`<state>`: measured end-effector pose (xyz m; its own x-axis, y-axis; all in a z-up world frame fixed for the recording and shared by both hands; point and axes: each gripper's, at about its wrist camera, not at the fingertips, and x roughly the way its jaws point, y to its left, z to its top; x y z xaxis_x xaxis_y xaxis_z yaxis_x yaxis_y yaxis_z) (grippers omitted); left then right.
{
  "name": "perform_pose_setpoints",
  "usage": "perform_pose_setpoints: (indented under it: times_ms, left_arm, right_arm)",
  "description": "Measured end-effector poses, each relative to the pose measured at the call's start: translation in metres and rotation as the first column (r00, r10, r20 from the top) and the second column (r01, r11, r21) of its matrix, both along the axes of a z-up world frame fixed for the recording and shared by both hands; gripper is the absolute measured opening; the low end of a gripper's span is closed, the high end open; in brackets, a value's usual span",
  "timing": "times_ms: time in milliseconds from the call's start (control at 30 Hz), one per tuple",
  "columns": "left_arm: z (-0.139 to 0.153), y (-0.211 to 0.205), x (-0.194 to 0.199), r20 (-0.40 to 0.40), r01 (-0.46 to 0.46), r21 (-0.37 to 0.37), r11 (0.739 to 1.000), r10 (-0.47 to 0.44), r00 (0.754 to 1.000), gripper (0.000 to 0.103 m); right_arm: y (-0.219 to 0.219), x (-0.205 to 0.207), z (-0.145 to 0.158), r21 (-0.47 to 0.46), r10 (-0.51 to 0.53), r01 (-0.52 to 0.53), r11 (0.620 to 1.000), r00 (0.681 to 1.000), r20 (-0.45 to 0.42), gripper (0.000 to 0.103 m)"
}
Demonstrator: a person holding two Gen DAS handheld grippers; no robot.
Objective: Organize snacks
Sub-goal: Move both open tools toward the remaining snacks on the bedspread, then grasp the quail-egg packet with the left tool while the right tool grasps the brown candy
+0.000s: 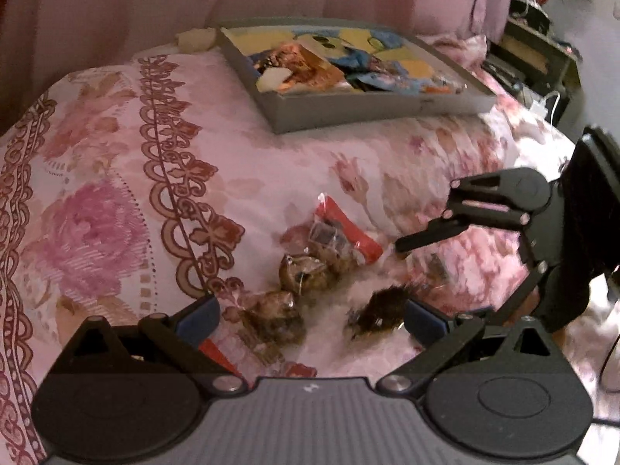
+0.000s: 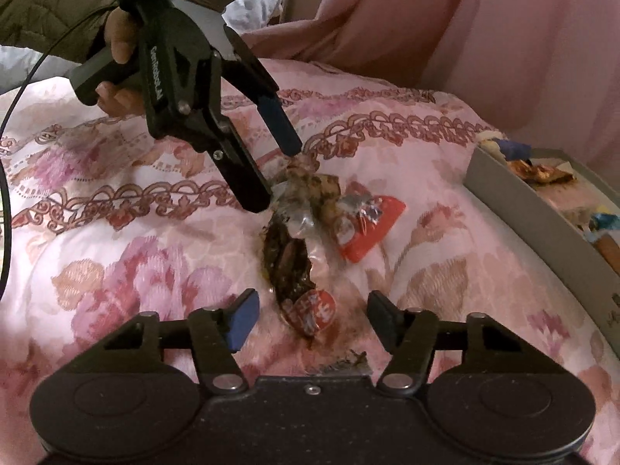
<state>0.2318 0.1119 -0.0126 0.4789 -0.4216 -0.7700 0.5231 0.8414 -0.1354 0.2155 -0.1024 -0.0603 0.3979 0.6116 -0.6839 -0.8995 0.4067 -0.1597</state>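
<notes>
Both tongs [image 1: 310, 317] [image 2: 312, 319] gape wide over snack packets [image 2: 294, 240].

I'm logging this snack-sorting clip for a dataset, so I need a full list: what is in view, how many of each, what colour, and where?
loose snack packets: a small cluster, exact count unclear, clear wrap with brown contents plus red-and-white wrappers, on the bedspread between the two grippers
grey tray: one, grey, farther back on the bed, holding mixed yellow, blue and orange packets
bedspread: one, pink floral with maroon lace-pattern bands, under everything
curtain: pink, behind the bed
dark shelf unit: one, cluttered, beside the bed
left gripper: black with blue pads, open, fingertips at the clear packet
right gripper: black with blue pads, open, over the dark packet
hand: one, holding the left gripper's handle
</notes>
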Motion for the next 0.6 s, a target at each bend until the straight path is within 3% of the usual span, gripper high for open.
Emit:
perform_pose_setpoints:
  times_ms: [200, 400, 500, 600]
  left_arm:
    - [-0.007, -0.014, -0.009, 0.060, 0.045, 0.148, 0.988, -0.055, 0.997, 0.102]
    - [-0.016, -0.034, -0.014, 0.144, 0.035, 0.284, 0.958, -0.079, 0.986, 0.101]
    - [-0.019, -0.038, -0.015, 0.153, 0.029, 0.307, 0.951, -0.080, 0.985, 0.101]
    - [-0.018, -0.035, -0.016, 0.138, 0.004, 0.281, 0.960, -0.044, 0.989, 0.093]
  right_arm:
    - [-0.016, -0.008, 0.001, -0.018, -0.097, 0.096, 0.995, 0.994, -0.042, 0.055]
    - [-0.035, -0.019, 0.003, 0.005, -0.237, 0.239, 0.971, 0.964, -0.119, 0.053]
    - [-0.038, -0.025, 0.003, 0.021, -0.319, 0.326, 0.945, 0.935, -0.151, 0.053]
    - [-0.039, -0.030, 0.005, 0.026, -0.394, 0.405, 0.914, 0.901, -0.180, 0.053]
